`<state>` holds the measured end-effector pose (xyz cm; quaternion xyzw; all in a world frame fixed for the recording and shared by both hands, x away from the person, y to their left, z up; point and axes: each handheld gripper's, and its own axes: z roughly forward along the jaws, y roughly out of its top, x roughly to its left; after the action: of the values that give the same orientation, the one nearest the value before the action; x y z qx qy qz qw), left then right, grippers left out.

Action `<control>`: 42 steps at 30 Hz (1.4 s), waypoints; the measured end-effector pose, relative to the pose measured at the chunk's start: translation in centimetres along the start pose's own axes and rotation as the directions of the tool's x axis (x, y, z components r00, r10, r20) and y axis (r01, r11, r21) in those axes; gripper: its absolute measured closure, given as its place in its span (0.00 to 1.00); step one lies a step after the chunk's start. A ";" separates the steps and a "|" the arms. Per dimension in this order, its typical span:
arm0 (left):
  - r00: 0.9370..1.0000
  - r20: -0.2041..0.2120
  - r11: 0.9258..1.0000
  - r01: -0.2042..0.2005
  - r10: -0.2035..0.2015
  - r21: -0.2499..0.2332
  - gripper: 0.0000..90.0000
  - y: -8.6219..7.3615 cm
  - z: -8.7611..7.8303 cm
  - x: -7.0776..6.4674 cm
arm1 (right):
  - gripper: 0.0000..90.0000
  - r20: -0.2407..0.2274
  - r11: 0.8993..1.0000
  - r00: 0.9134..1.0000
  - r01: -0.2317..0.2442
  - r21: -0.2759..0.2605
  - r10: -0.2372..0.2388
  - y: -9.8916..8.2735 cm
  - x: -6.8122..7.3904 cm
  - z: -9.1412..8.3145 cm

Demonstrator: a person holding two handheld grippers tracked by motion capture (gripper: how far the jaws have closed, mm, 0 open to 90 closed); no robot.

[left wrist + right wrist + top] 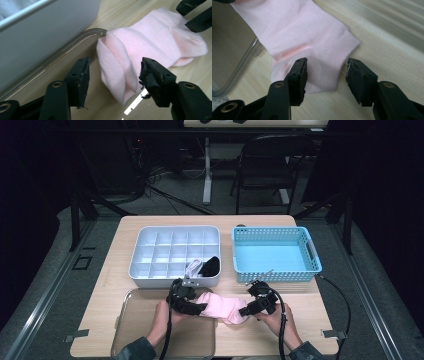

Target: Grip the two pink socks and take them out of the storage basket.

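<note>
- left gripper [113, 75]: jaws about half apart, folded cuff end of the pink sock [150, 40] sits between them, pads not pressing on it, so nothing held
- same gripper in the high view [192, 306], held in the person's left hand [162, 317], over the right edge of the clear tray [132, 330]
- right gripper [327, 72]: jaws also about half apart, straddling the toe end of the sock; left pad sits over the fabric, right pad just off its edge (no grip visible), nothing held
- same gripper in the high view [250, 309], in the right hand [274, 316]
- pink sock [220, 306] lies flat on the wooden table [310, 320], between the two grippers, its cuff end overlapping the tray's rim [75, 45]
- behind the sock: grey divided box [150, 270], touching the tray's far edge; one near-right compartment holds a white and a black rolled item [206, 266] (likely socks, too small to tell)
- right of it, apart: blue basket [310, 251], near the right gripper
- farther back, off the table: dark folding chair [267, 165] and a table leg [206, 170]
</note>
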<state>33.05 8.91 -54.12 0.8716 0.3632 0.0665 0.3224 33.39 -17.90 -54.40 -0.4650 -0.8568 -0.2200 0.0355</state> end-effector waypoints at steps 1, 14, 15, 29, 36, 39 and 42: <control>1.000 -0.013 1.000 -0.013 0.013 0.008 0.50 0.0 0.1 -0.1 | 0.56 0.023 1.000 1.000 0.008 0.000 -0.008 0.1 0.3 0.2; 0.993 -0.043 0.992 -0.103 0.106 0.075 0.87 0.0 1.2 -1.0 | 0.88 0.098 0.994 0.989 0.107 0.010 -0.107 -0.2 1.7 1.0; 0.994 -0.047 0.993 -0.101 0.104 0.066 0.90 0.1 1.2 -1.1 | 0.89 0.105 0.993 0.988 0.115 0.005 -0.115 -0.3 1.7 1.0; 0.994 0.045 0.995 -0.097 0.098 -0.018 0.94 1.5 2.7 -4.9 | 0.84 0.207 0.990 0.968 0.141 0.021 -0.143 -0.9 -1.2 -2.3; 0.997 0.003 0.997 -0.079 0.079 -0.018 0.72 1.1 2.0 -3.8 | 0.67 0.155 0.996 0.983 0.092 0.020 -0.094 -1.3 -2.3 -1.9; 0.997 -0.020 0.997 -0.072 0.071 -0.015 0.56 1.0 1.8 -3.5 | 0.66 0.146 0.997 0.987 0.071 0.012 -0.072 -1.5 -2.6 -2.1; 0.998 -0.027 0.998 -0.065 0.064 -0.012 0.51 1.1 1.9 -3.3 | 0.66 0.129 0.998 0.990 0.057 -0.008 -0.056 -1.6 -2.6 -1.7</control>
<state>32.03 5.12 -54.57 0.8799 0.3386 0.0906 0.3209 33.29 -21.37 -54.07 -0.4540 -0.8688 -0.1957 -0.0288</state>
